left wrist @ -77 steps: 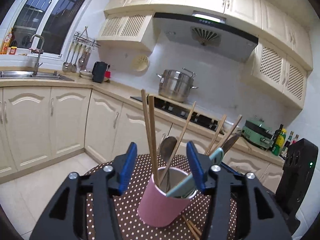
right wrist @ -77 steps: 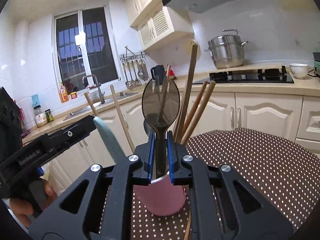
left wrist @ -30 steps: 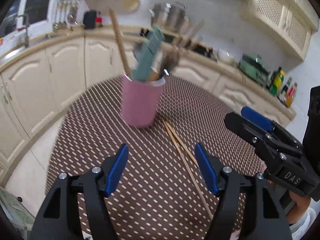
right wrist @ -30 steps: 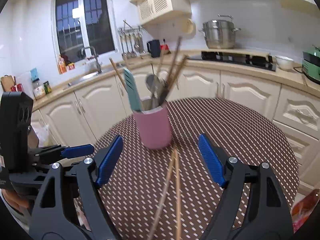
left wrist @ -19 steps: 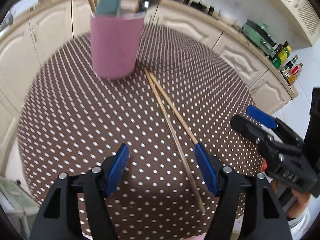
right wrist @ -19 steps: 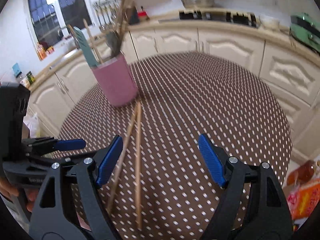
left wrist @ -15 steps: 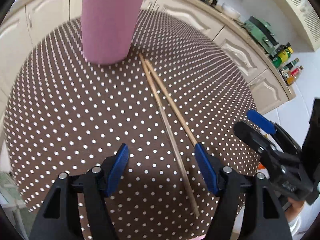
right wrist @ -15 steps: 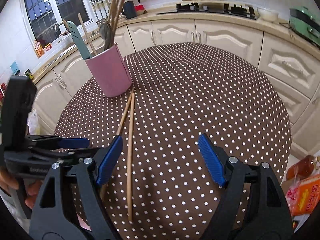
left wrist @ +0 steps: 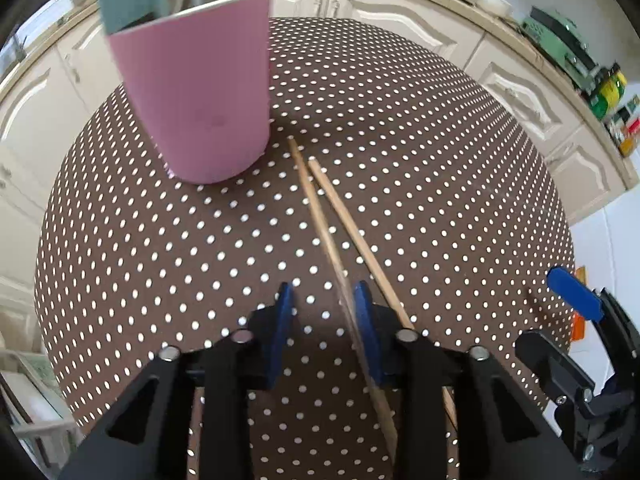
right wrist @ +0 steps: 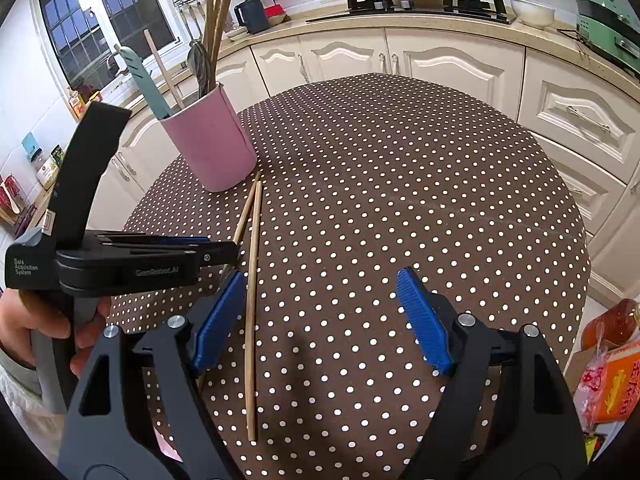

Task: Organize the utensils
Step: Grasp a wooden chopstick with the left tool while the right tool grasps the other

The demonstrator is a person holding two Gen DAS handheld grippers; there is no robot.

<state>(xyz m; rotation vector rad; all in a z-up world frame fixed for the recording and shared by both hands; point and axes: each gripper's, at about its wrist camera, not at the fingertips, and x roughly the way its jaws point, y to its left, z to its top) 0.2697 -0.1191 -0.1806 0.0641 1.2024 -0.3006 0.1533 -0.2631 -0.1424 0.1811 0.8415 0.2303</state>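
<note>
Closing: left gripper (left wrist: 323,312); its blue jaws narrow over the dotted tablecloth (left wrist: 160,248), with one chopstick (left wrist: 320,220) between them, lying close along the right-hand pad; whether the pads press it yet I cannot tell
Gaping: right gripper (right wrist: 318,320); jaws wide apart, nothing between them but cloth; it hangs above the near edge of the table
Second chopstick: (left wrist: 352,232) flat on the cloth just beside the first, passing outside the left gripper's right-hand jaw; the two sticks nearly meet at their far ends
Hand: (right wrist: 36,328) wrapped round the left gripper's handle at the left edge of the right wrist view
Pink cup: (right wrist: 210,144) upright beyond the chopsticks, their far tips close to its base; it holds several more chopsticks, a dark spoon and a teal handle (right wrist: 140,80)
Far side: cream cabinets (right wrist: 452,60) under a counter carrying a hob (right wrist: 424,4)
</note>
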